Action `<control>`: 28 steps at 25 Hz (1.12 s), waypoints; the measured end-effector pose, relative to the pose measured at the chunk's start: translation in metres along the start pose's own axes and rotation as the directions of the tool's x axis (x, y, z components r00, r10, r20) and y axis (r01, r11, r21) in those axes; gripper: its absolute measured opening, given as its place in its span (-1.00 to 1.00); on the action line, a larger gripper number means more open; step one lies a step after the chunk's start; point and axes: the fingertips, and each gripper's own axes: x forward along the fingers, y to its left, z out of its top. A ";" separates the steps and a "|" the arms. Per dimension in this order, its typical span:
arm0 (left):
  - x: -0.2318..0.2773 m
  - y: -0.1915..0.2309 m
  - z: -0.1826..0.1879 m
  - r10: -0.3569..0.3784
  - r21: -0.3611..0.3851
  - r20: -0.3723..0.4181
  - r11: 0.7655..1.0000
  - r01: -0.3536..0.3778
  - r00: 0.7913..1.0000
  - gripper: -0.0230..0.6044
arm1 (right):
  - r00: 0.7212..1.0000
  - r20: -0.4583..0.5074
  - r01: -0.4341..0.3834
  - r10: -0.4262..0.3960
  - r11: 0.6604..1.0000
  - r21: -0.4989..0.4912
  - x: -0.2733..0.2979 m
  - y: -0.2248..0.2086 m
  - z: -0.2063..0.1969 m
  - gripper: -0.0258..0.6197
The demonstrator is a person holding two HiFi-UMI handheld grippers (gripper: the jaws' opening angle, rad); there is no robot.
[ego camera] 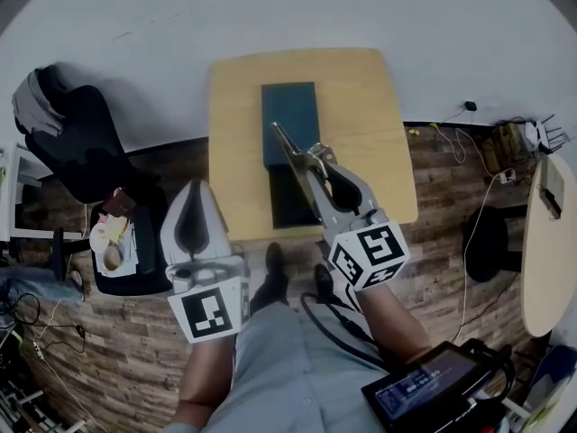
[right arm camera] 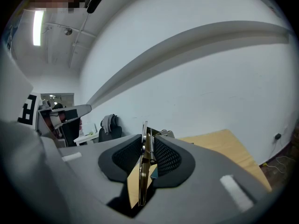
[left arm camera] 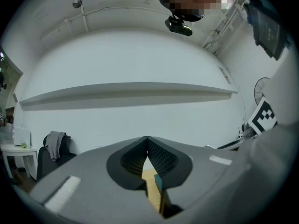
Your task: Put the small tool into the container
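Observation:
A dark teal box-shaped container (ego camera: 289, 120) lies on the small wooden table (ego camera: 361, 106), with a darker flat part (ego camera: 290, 198) in front of it. My right gripper (ego camera: 315, 165) is shut on a small metal spring tool (ego camera: 292, 146), whose pointed tip reaches over the container's near half. In the right gripper view the tool (right arm camera: 145, 157) stands on edge, pinched between the pads. My left gripper (ego camera: 193, 207) is shut with nothing in it, held off the table's front left corner. Through its jaws I glimpse the table (left arm camera: 150, 192) and the container's edge (left arm camera: 158, 183).
A black chair (ego camera: 77, 147) draped with clothes stands at the left, with a cluttered low stand (ego camera: 113, 242) beside it. Cables and a power strip (ego camera: 505, 147) lie on the floor at the right by a white round table (ego camera: 548, 242). A screen device (ego camera: 431, 391) hangs at the person's waist.

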 end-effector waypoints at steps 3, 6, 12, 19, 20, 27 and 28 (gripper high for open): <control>-0.003 -0.004 -0.001 -0.013 0.000 -0.004 1.000 0.013 1.000 -0.89 | 1.000 -0.019 0.011 -0.011 1.000 0.014 -0.005 -0.002 -0.008 -0.66; -0.001 -0.008 -0.005 -0.019 -0.021 -0.032 1.000 0.019 0.999 -0.89 | 0.999 -0.039 0.021 -0.020 0.999 0.043 -0.007 -0.007 -0.017 -0.66; 0.006 -0.007 -0.014 -0.045 -0.010 -0.030 0.999 0.045 0.999 -0.89 | 0.996 -0.085 0.046 -0.037 0.993 0.112 -0.001 -0.016 -0.042 -0.66; 0.013 -0.008 -0.032 -0.064 -0.021 -0.064 0.998 0.063 0.996 -0.89 | 0.988 -0.150 0.069 -0.039 0.977 0.203 0.004 -0.024 -0.076 -0.66; 0.014 -0.008 -0.034 -0.066 -0.021 -0.068 0.998 0.064 0.996 -0.89 | 0.986 -0.161 0.074 -0.038 0.972 0.224 0.005 -0.025 -0.082 -0.66; 0.015 -0.007 -0.044 -0.073 -0.024 -0.092 0.997 0.071 0.993 -0.89 | 0.968 -0.247 0.129 -0.051 0.942 0.311 0.000 -0.033 -0.126 -0.66; 0.016 -0.006 -0.046 -0.074 -0.024 -0.094 0.997 0.072 0.993 -0.89 | 0.965 -0.259 0.138 -0.051 0.934 0.330 0.001 -0.034 -0.132 -0.66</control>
